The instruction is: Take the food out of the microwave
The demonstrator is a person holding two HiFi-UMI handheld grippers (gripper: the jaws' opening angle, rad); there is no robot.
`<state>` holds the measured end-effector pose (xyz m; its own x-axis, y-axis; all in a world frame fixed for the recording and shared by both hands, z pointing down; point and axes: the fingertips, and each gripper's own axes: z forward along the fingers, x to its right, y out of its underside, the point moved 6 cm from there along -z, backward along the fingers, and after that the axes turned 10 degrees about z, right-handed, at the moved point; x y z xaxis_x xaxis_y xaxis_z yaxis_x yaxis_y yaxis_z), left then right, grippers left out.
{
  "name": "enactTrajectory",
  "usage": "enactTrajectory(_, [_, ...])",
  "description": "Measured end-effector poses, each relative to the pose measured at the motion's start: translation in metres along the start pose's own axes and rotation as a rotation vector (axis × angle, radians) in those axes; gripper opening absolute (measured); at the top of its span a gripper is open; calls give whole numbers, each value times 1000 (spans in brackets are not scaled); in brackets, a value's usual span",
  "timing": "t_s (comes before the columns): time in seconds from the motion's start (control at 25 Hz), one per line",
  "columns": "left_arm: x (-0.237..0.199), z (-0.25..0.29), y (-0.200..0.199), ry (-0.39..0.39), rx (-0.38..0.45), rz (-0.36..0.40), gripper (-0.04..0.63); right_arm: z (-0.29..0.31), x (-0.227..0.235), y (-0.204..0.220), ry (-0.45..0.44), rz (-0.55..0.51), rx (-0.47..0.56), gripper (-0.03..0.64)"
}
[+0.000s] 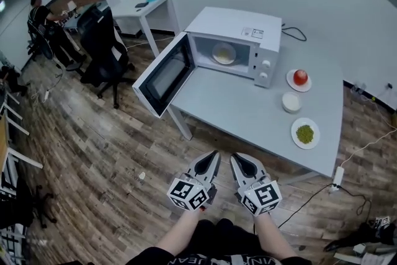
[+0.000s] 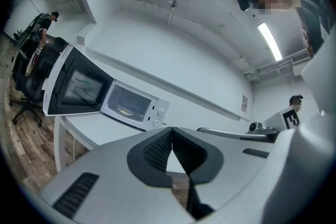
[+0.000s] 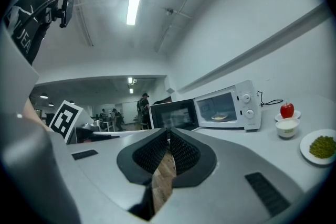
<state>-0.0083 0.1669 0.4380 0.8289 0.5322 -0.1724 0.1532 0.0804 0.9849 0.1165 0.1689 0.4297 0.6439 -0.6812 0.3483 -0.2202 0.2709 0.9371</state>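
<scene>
A white microwave [image 1: 236,40] stands on the grey table [image 1: 248,115] with its door [image 1: 164,74] swung wide to the left. Inside it lies a plate of pale food [image 1: 224,54]. Both grippers hang side by side in front of the table, over the wooden floor and well short of the microwave. The left gripper [image 1: 214,154] is shut with nothing in it, and so is the right gripper [image 1: 236,157]. The left gripper view shows the plate of food [image 2: 125,110] beyond the touching tips of the left gripper [image 2: 172,129]. In the right gripper view the plate of food [image 3: 219,117] lies behind the right gripper [image 3: 168,131].
Right of the microwave sit a red apple on a small plate [image 1: 300,77], a white bowl [image 1: 291,102] and a plate of green food [image 1: 304,133]. A black office chair [image 1: 102,46] and a white desk [image 1: 146,6] stand at the left. A person [image 1: 40,9] is at the far left.
</scene>
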Motion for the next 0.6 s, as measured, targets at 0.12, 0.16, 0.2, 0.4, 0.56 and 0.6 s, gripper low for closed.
enactTrajectory(0.12, [2, 5, 5, -5, -9, -7, 8, 1, 4, 4, -7, -1, -16, 36])
enactTrajectory(0.16, [3, 7, 7, -7, -15, -7, 8, 2, 3, 5, -12, -5, -21, 35])
enactTrajectory(0.2, [3, 9, 8, -8, -19, -7, 8, 2, 4, 6, -16, -11, -24, 35])
enactTrajectory(0.4, [-3, 23, 9, -1, -22, -5, 8, 14, 13, 2, -25, -16, -23, 35])
enactTrajectory(0.56, [-16, 40, 13, 10, -27, -19, 8, 30, 22, 2, -34, -29, -36, 37])
enactTrajectory(0.6, [-20, 46, 14, 15, -26, -21, 8, 35, 27, 2, -28, -31, -39, 36])
